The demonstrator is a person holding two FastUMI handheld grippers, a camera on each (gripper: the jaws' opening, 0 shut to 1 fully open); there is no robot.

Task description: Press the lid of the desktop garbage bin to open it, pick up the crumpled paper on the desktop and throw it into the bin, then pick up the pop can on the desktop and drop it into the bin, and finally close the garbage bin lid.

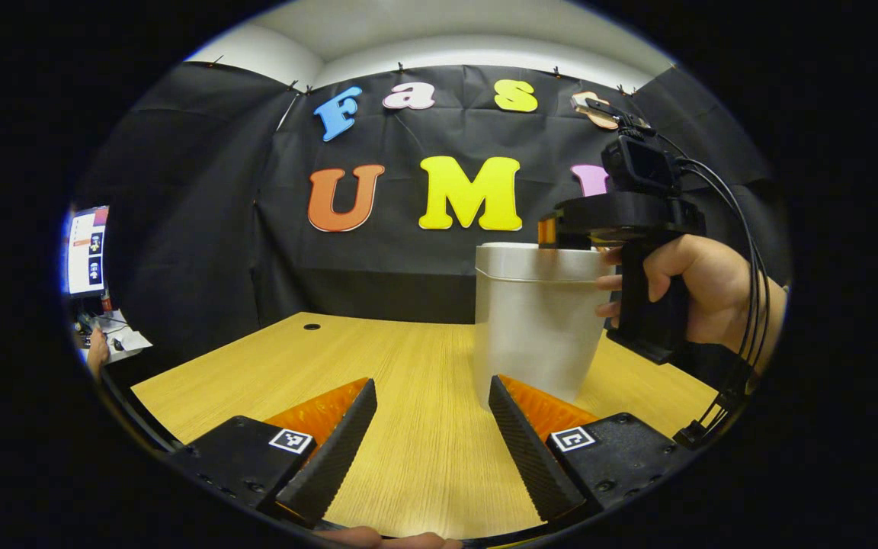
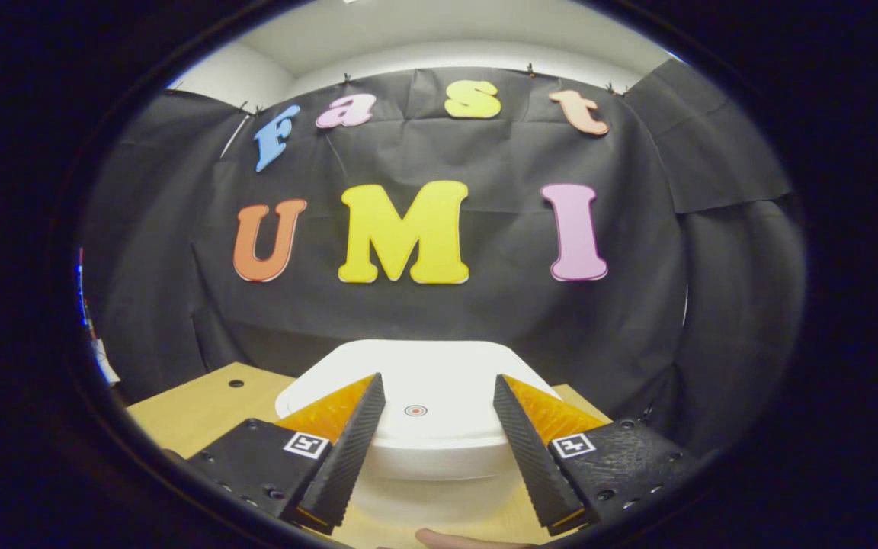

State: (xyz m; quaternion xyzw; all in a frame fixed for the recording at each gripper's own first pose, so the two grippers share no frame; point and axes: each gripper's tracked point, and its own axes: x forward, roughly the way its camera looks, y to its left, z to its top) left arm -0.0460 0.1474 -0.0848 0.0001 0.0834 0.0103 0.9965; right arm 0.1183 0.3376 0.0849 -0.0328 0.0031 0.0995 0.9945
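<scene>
Left gripper (image 1: pixel 431 396) held low and level above the wooden table (image 1: pixel 408 366), its fingers spread apart with nothing between them; ahead and to its right stands the white bin (image 1: pixel 534 320), upright on the table. Right gripper (image 2: pixel 437 415) poised directly over the bin's lid (image 2: pixel 416 374), which sits closed, fingers wide apart on either side of the lid's small round centre mark (image 2: pixel 415 410); whether they touch the lid cannot be told. In the left gripper view a hand (image 1: pixel 694 286) grips the right gripper's handle beside the bin's rim.
</scene>
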